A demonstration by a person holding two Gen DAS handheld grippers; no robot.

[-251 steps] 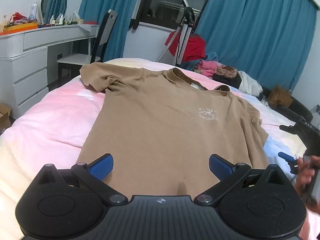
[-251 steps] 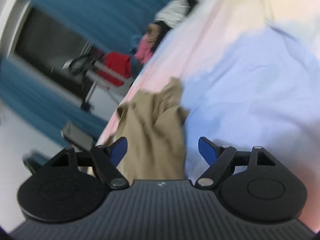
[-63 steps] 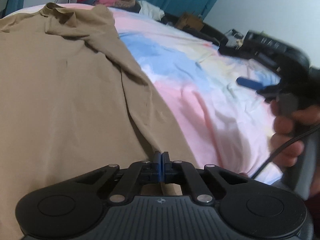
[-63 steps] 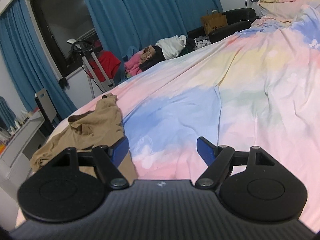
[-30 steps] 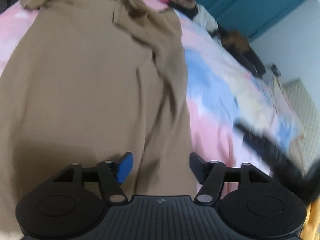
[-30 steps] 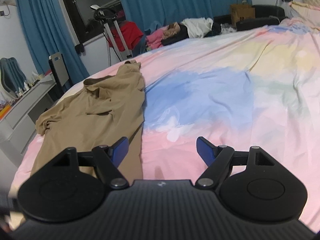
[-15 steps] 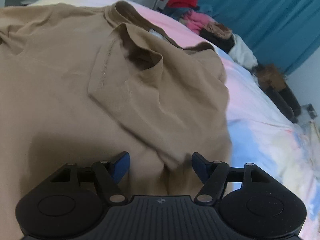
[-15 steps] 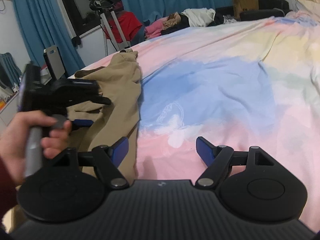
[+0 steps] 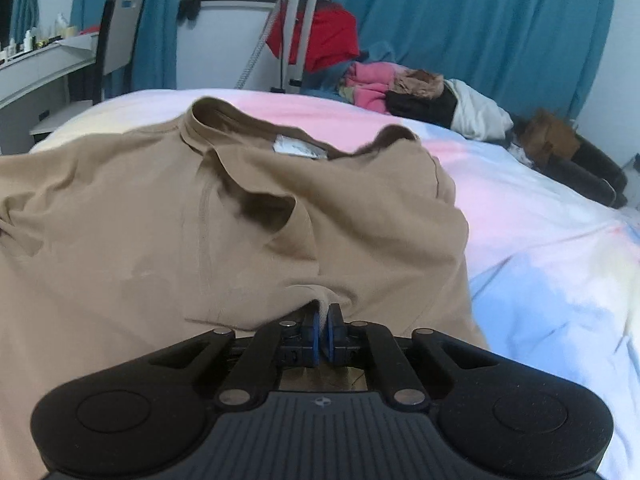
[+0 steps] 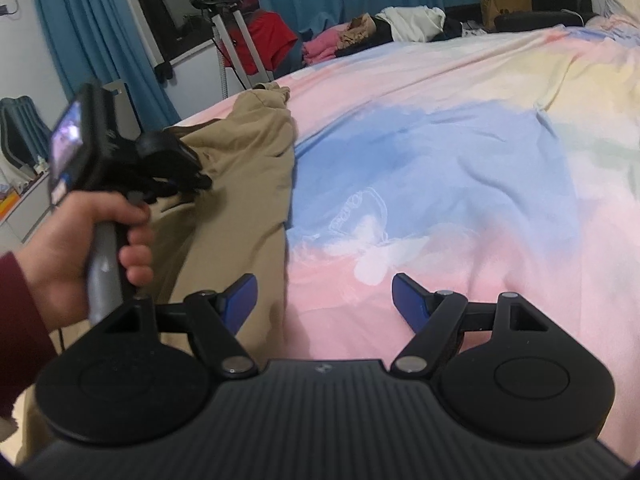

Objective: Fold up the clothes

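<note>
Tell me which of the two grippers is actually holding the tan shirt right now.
The left gripper: its blue pads are pinched shut on a fold of the tan shirt. The right gripper is wide open over the bedsheet, gripping nothing.

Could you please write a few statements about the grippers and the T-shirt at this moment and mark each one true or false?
1. The left gripper is shut on a fold of the tan T-shirt. True.
2. The right gripper also holds the shirt. False: its jaws stand wide apart over the pastel bedsheet with nothing between them.
3. The shirt's neck label is visible inside the collar. True.
4. The shirt hangs on the chair. False: it lies on the bed.
5. A hand grips the left gripper's handle in the right wrist view. True.
</note>
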